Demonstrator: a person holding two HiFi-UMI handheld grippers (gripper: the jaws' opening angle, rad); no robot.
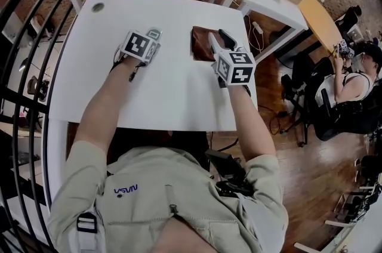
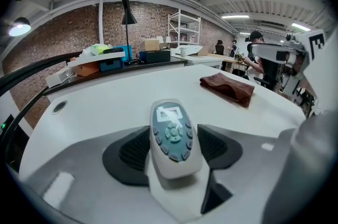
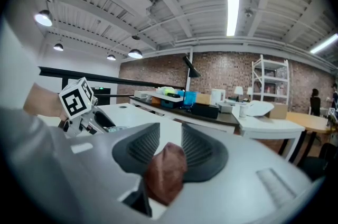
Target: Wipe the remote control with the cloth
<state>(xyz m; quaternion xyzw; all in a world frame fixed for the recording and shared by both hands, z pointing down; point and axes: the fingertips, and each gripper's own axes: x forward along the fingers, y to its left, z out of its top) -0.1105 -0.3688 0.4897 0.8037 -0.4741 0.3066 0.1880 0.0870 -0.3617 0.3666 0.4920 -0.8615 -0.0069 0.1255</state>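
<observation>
The pale grey remote control (image 2: pixel 171 136), blue-grey button face up, sits gripped in my left jaws. Right of it the folded brown cloth (image 2: pixel 228 87) lies on the table (image 1: pixel 173 90), edge pinched in my right jaws.

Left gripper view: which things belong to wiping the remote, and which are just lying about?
Belongs to the job:
remote control
brown cloth

Just lying about:
black desk lamp
cardboard box
blue bin
</observation>
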